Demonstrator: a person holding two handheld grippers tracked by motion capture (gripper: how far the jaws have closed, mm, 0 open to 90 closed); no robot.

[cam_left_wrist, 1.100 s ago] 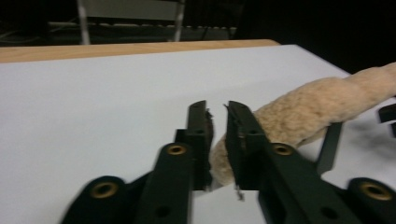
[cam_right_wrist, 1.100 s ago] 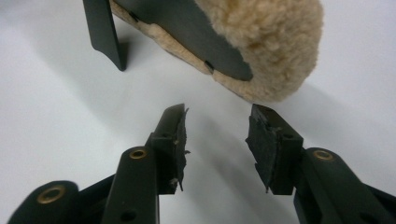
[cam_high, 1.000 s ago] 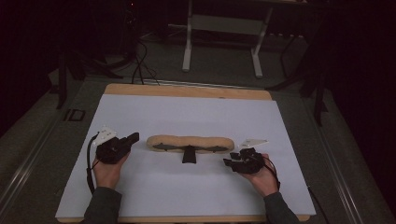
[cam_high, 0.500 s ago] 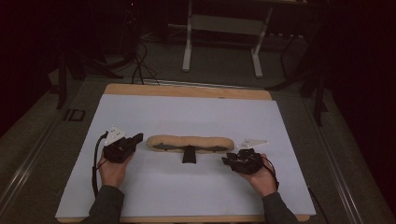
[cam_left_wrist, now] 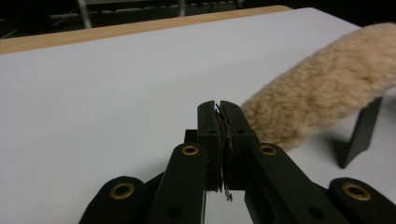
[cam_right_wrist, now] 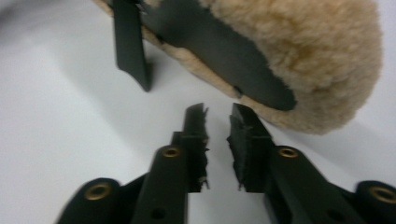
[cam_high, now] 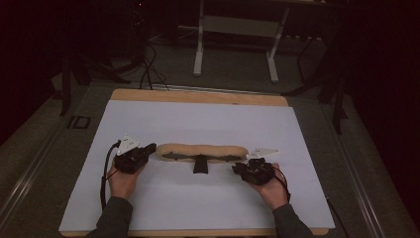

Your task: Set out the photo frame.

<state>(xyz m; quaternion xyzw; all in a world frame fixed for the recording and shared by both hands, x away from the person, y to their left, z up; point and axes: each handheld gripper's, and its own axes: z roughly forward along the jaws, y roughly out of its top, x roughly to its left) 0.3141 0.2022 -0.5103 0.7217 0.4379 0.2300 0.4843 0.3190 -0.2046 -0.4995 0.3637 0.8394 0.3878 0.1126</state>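
A long tan fleece pad point(cam_high: 203, 150) lies across the middle of the white sheet point(cam_high: 198, 119), with a black strap point(cam_high: 200, 166) sticking out toward me. My left gripper point(cam_high: 150, 147) lies at the pad's left end. In the left gripper view its jaws point(cam_left_wrist: 219, 109) are shut with nothing in them, and the fleece point(cam_left_wrist: 327, 88) sits just to their right. My right gripper point(cam_high: 236, 170) lies close to the pad's right end. Its jaws point(cam_right_wrist: 218, 114) have just been closing and stand open by a narrow gap. Nothing is between them, and the fleece point(cam_right_wrist: 299, 42) is just ahead.
The white sheet covers a wooden table whose far edge point(cam_high: 198, 96) shows bare. Beyond it on the dark floor stand a grey table frame point(cam_high: 200, 44) and cables point(cam_high: 146, 69). A grey plate point(cam_high: 262, 151) tops the right gripper.
The left gripper has edged slightly toward the pad's left end. The right hand and the pad have stayed about where they were.
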